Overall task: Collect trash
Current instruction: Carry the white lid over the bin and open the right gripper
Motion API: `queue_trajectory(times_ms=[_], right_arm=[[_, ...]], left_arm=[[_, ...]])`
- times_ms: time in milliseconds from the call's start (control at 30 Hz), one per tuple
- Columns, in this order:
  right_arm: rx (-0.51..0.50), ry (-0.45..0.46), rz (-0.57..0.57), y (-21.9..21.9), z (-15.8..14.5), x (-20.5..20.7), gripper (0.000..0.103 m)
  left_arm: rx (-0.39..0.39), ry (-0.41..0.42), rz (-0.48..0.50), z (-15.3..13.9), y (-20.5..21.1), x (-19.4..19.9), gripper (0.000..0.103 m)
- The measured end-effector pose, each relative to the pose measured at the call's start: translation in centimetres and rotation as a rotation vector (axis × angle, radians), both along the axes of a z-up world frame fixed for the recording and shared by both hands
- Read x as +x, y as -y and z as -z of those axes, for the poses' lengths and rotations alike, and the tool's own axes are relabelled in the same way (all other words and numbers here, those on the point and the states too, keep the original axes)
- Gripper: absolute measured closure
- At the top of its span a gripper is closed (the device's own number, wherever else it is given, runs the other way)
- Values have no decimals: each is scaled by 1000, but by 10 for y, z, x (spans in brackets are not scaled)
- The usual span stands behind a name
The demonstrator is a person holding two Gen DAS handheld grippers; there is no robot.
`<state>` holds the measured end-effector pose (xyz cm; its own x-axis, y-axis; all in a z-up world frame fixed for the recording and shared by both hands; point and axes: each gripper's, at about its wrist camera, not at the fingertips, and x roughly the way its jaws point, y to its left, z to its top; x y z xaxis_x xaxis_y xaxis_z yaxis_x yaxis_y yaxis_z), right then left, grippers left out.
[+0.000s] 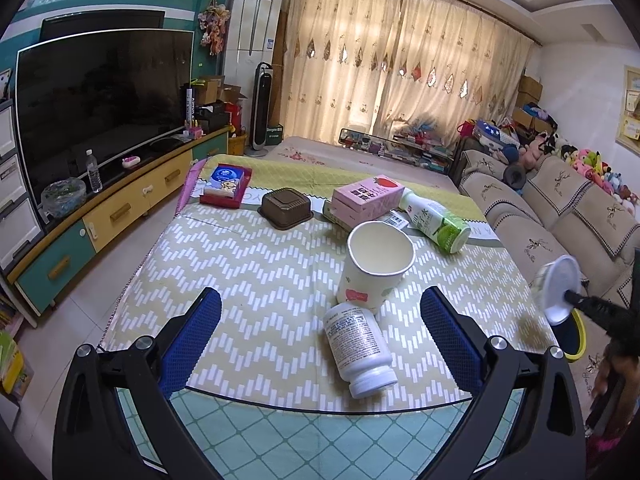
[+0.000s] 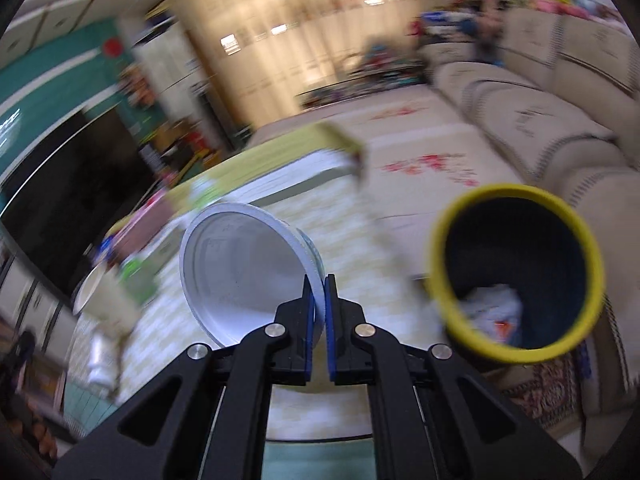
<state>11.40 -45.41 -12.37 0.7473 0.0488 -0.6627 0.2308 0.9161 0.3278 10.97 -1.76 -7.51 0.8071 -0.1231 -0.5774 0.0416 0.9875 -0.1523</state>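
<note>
Right hand-held gripper (image 2: 320, 300) clamped on thin rim of round white paper cup (image 2: 240, 268), left hand-held gripper (image 1: 320, 320) spread apart

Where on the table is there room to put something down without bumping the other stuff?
The left half of the zigzag mat is bare, from the brown basket forward to the left gripper. The right side is crowded: paper cup, white pill bottle, pink carton and green bottle sit close together, several touching.
</note>
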Motion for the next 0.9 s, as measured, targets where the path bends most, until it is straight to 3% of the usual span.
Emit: queue_trajectory(times_ms=[200,467,567,900], right_arm=[[-42,-51,225,69,16,-7,98],[-67,-103,354,110,40,-3,93],[-74,-103,384,114,44,-5,79],[-84,-78,376,112,43,-9,68]], left_arm=[[14,-15,7,3,8,5,5],[40,-51,22,12,22,16,5],[44,-63,24,16,25,20,5],[74,-135,12,40,32,37,5]])
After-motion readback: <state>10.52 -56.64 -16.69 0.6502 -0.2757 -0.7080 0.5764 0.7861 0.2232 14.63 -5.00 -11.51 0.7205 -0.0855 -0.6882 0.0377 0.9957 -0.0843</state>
